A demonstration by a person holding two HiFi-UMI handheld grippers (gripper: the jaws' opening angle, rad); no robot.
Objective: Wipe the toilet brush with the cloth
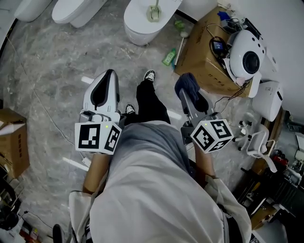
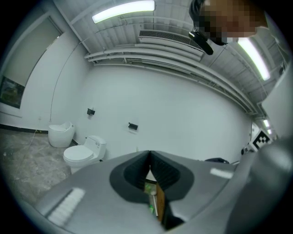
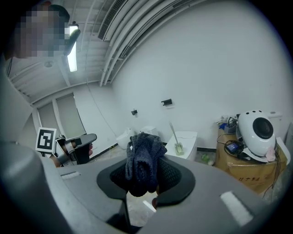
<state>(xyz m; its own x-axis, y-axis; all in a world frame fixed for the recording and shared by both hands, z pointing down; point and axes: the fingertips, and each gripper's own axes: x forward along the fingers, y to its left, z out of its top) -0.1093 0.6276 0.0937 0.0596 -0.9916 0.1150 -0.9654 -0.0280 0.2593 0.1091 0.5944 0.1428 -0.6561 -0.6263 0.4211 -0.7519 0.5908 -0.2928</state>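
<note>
On the white toilet ahead: toilet brush, pale green head, thin handle, well apart from both grippers. Right gripper clamps bunched dark knitted cloth. Left gripper: jaws pressed together, empty. Risk: unsteadied, the brush may slide off under wiping.

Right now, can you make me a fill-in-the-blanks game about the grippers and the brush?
The right gripper is shut on a dark ____.
The left gripper is shut and holds ____.
The toilet brush lies on top of a white ____.
Missing words: cloth, nothing, toilet.
</note>
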